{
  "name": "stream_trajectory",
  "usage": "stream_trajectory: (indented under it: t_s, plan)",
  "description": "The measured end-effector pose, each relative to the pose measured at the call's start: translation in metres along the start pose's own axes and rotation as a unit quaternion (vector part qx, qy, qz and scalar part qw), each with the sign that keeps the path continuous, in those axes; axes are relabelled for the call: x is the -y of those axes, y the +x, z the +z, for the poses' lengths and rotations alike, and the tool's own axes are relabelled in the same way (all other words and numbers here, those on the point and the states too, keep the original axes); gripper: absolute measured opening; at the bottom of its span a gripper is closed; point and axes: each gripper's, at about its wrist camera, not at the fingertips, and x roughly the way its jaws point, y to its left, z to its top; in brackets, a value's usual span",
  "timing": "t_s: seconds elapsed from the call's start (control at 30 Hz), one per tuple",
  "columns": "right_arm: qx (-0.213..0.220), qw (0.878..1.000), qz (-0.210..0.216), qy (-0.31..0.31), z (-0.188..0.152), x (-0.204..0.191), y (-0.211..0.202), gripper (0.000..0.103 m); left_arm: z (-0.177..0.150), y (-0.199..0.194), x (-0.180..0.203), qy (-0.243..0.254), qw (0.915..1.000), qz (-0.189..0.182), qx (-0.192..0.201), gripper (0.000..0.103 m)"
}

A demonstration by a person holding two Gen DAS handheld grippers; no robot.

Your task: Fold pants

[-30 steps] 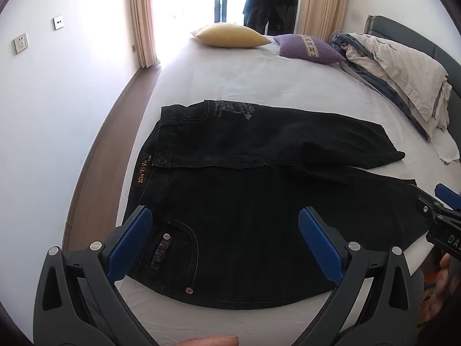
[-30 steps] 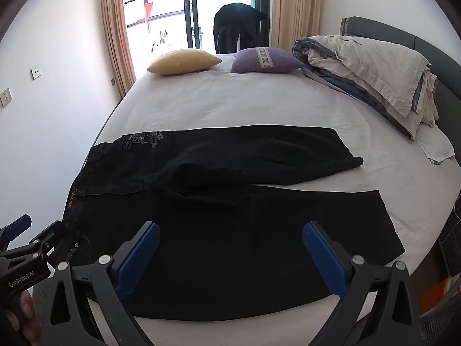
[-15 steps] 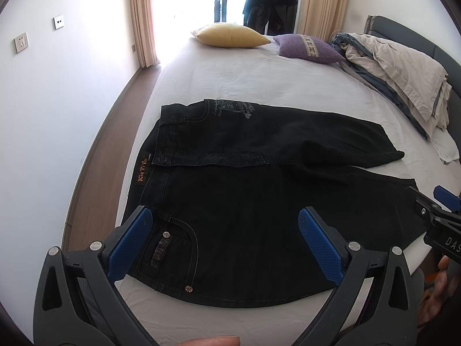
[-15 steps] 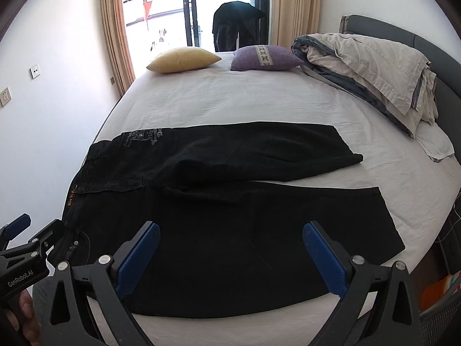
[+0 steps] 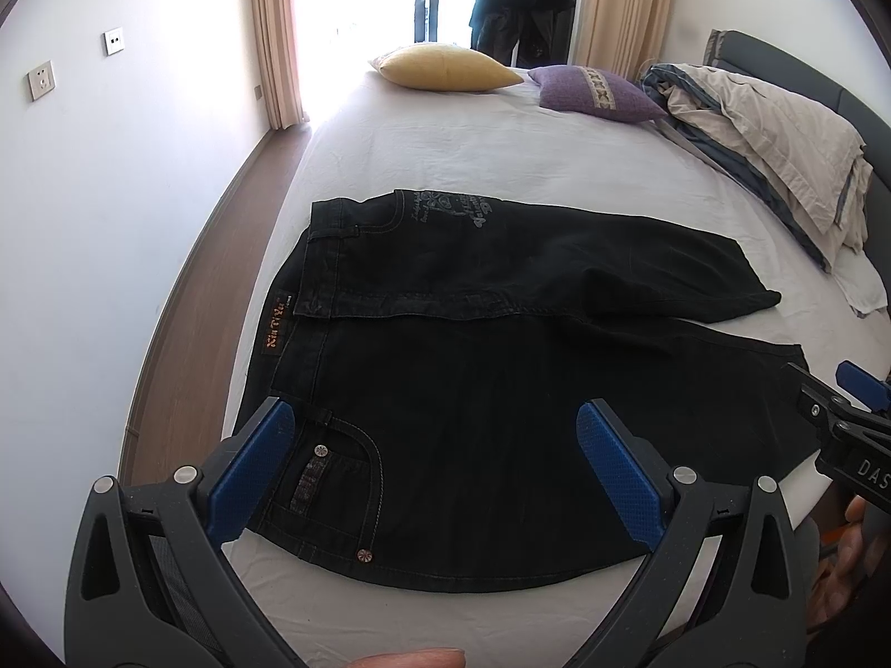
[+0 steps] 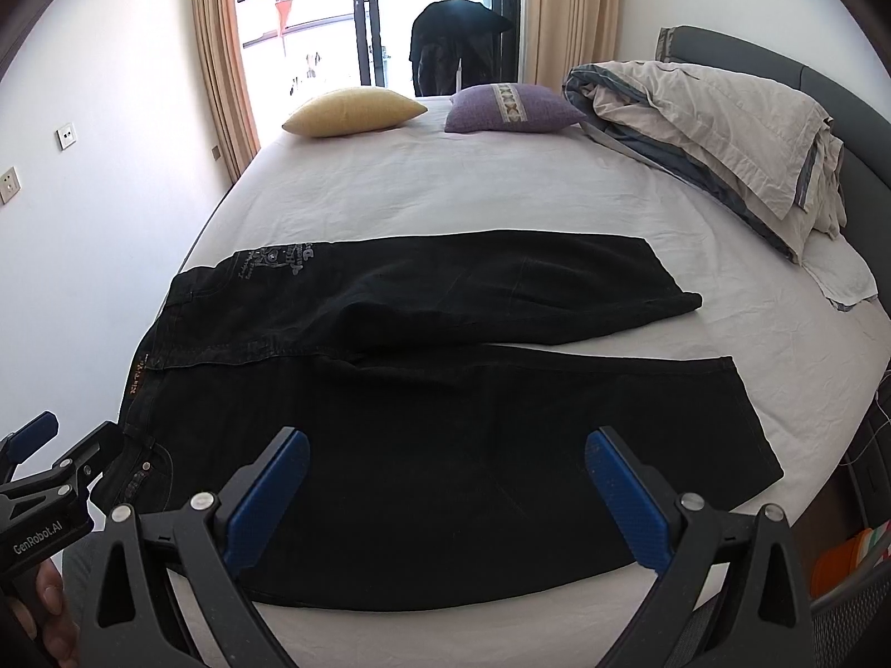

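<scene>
Apparently the folding is only beginning: the black denim pants with grey print near the waistband point(image 5: 501, 389) are lying flat and spread on the white bed sheet point(image 5: 501, 178), with the two legs a little apart at the hems, so no fold is made yet. I judge that the step in hand is the approach for the first fold, one leg over the other.

The left gripper with blue pads point(image 5: 434, 473) is hovering over the waist part, with the front pocket just ahead of its left finger, and the right gripper with blue pads point(image 6: 445, 495) is hovering over the near leg, with the hem ahead and to its right. Both are standing wide open, holding nothing and touching no cloth.

The next move probably is calling for both grippers to descend to the near edge of the pants, one at the waistband and one near the hem, and to pinch the cloth there.
</scene>
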Motion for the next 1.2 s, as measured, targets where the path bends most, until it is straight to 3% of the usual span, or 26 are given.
stream_trajectory:
  t_s: [1.2]
  plan:
    - [-0.007, 1.0, -0.001, 0.0, 0.0001, -0.0029, 0.0034, 0.102, -0.0057, -0.0006, 0.0006, 0.0, 1.0, -0.002, -0.001, 0.103]
